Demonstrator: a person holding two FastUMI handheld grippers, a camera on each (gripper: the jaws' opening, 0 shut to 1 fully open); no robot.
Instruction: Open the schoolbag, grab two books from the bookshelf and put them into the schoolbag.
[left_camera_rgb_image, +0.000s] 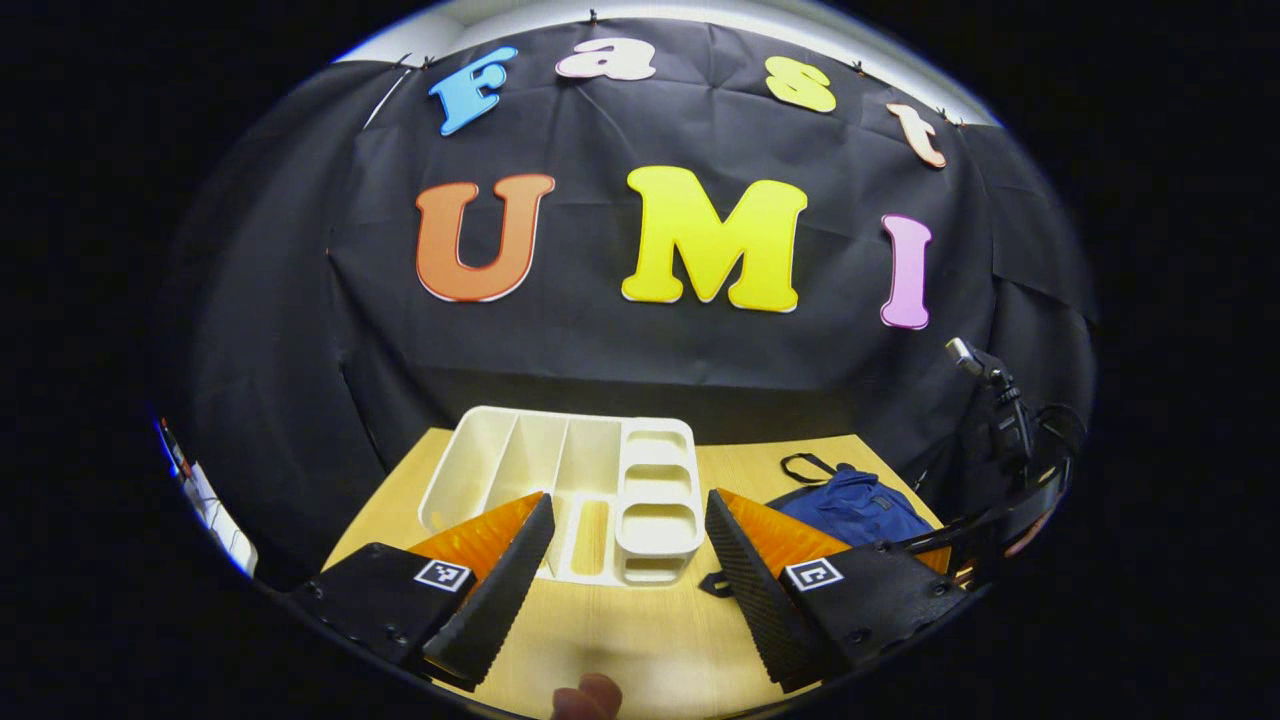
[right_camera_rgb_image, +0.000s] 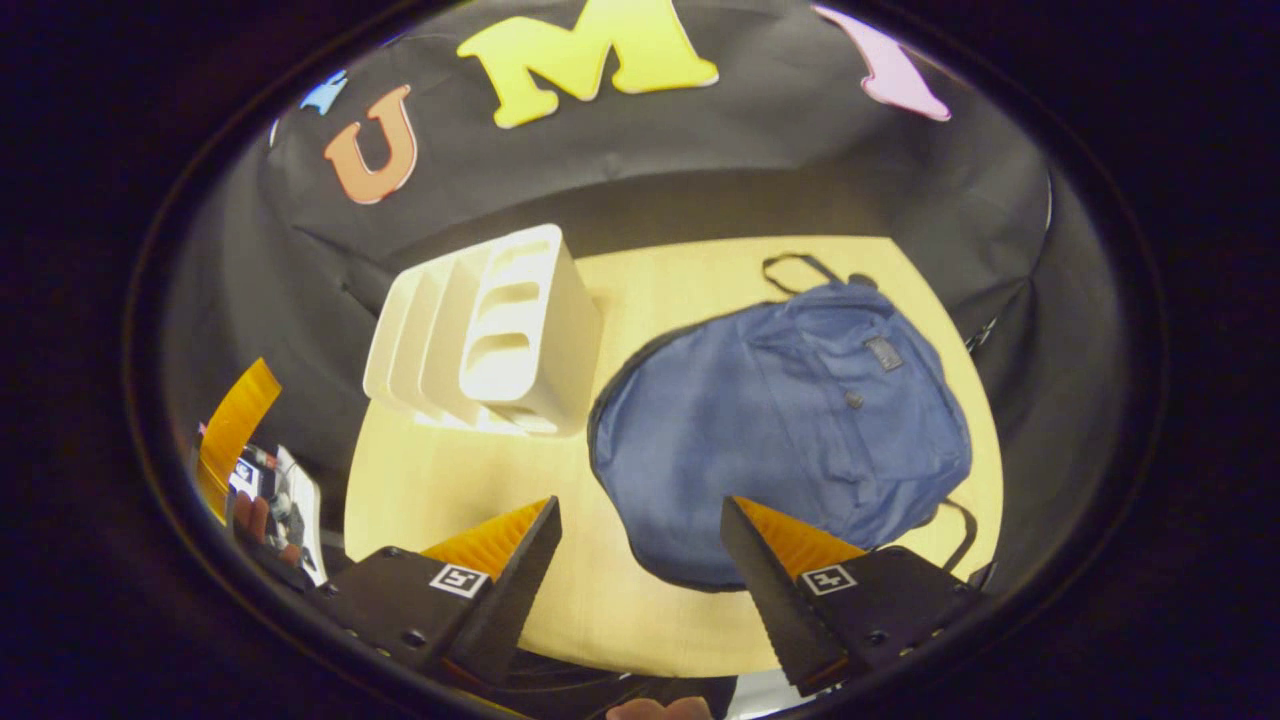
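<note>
- Left gripper view: left gripper (left_camera_rgb_image: 628, 560) low at 6 o'clock, fingers spread wide apart, nothing between them, hovering over the light wooden table (left_camera_rgb_image: 640, 640).
- White plastic desktop bookshelf with upright dividers and small stacked trays (left_camera_rgb_image: 565, 490) sits at 12 o'clock from the fingertips, near the table's far edge; slots on its left look bare, no books visible in it here.
- Dark blue fabric schoolbag with black carry loop (left_camera_rgb_image: 850, 505) lies at 2 o'clock, right of the bookshelf, partly hidden behind the right finger; apart from the shelf.
- A fingertip of the person's hand (left_camera_rgb_image: 588, 697) shows at the bottom edge, 6 o'clock.
- Black camera stand with cables (left_camera_rgb_image: 1000, 410) at 3 o'clock, off the table's right side.
- Right gripper view: other gripper with a hand and something printed, maybe a book (right_camera_rgb_image: 265, 490), at 9 o'clock by the table's left edge; too small to tell.
- Bookshelf (right_camera_rgb_image: 490, 335) at 11 o'clock, seen tilted.
- Right gripper (right_camera_rgb_image: 640, 560) at 6 o'clock, fingers wide apart, gripping nothing, above the schoolbag's near edge.
- Schoolbag (right_camera_rgb_image: 790, 420) lies flat at 1 o'clock, looks closed, just beside the bookshelf.
</note>
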